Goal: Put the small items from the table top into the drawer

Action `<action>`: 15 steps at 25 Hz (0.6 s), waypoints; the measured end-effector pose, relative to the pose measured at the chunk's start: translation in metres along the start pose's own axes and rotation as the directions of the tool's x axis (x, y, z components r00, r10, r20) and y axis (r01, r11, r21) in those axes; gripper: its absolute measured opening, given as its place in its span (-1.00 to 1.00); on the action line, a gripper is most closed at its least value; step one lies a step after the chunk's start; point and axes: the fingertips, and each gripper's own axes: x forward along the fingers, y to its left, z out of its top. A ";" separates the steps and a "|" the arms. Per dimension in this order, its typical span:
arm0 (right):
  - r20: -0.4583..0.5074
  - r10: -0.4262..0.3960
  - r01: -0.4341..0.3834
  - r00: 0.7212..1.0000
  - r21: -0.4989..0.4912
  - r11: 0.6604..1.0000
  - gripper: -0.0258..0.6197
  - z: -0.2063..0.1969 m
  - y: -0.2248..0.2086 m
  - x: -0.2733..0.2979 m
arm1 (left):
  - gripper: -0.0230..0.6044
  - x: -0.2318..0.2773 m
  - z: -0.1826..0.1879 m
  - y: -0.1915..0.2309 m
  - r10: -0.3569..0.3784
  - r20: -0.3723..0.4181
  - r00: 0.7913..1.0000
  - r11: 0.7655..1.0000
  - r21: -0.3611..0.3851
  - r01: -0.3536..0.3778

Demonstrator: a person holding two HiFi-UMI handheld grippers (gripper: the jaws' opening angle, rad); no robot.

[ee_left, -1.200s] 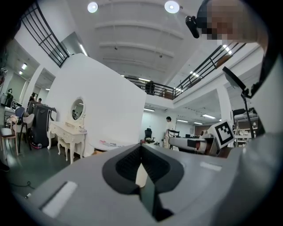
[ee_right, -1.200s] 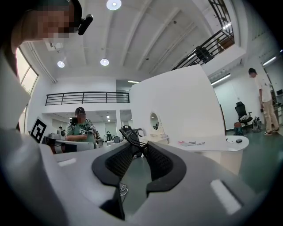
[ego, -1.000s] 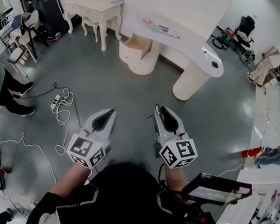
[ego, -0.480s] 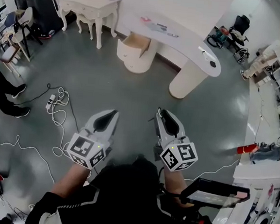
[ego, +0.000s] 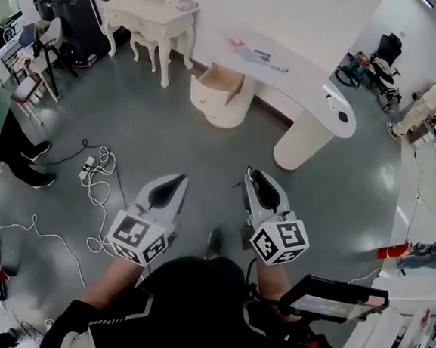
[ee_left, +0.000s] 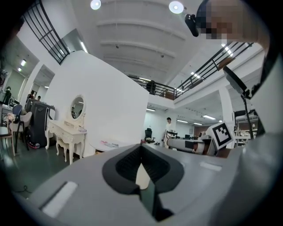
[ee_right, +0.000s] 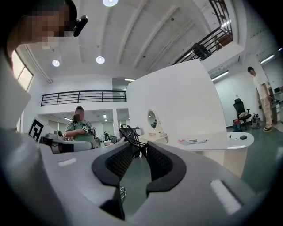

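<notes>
Nearest to the camera, the two tongs are held at waist height above the grey floor [ego: 169, 127], both pointed forward. The left tongs [ego: 178, 180] are pressed together at the tips and nothing is pinched by them. The right tongs [ego: 253, 174] are spread a little, and only the floor is seen through the gap.

A little further, at the left, loose white cables [ego: 100, 174] and a power strip [ego: 87, 164] are lying on the floor. Beyond them the open drawer [ego: 225, 78] is seen, pulled out from a round pedestal under the curved white counter [ego: 309, 83]. The small items [ego: 251, 53] are lying on the counter top just behind the drawer: a pink piece and some thin pen-like pieces, too small to be named more exactly. A small dark object [ego: 343, 116] is lying apart at the right end. All are well apart from the tongs, so the task is judged as not yet begun.

Several things could go wrong. The cables could be caught by a foot if the path is bent to the left. The drawer is jutting toward the approach and could be knocked by a leg. The thin pieces are probably hard to pinch from a flat surface and could be pushed off the edge. The left tongs must be opened first, or an item will only be shoved.
</notes>
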 end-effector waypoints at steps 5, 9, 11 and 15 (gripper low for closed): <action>0.018 0.027 -0.027 0.999 -0.008 1.000 -0.60 0.017 -0.035 0.030 | -0.93 0.044 0.007 0.008 0.020 -0.009 1.000 1.000 0.010 -0.019; 0.018 0.054 -0.054 0.998 -0.007 0.999 -0.60 0.028 -0.061 0.048 | -0.93 0.081 0.014 0.010 0.026 -0.015 1.000 0.999 0.019 -0.026; 0.014 0.065 -0.065 0.998 -0.007 0.998 -0.60 0.031 -0.075 0.055 | -0.93 0.098 0.017 0.010 0.031 -0.013 0.999 0.999 0.018 -0.031; 0.016 0.097 -0.097 0.995 -0.033 0.995 -0.60 0.037 -0.100 0.067 | -0.93 0.129 0.020 0.009 0.045 -0.009 0.999 0.999 0.020 -0.045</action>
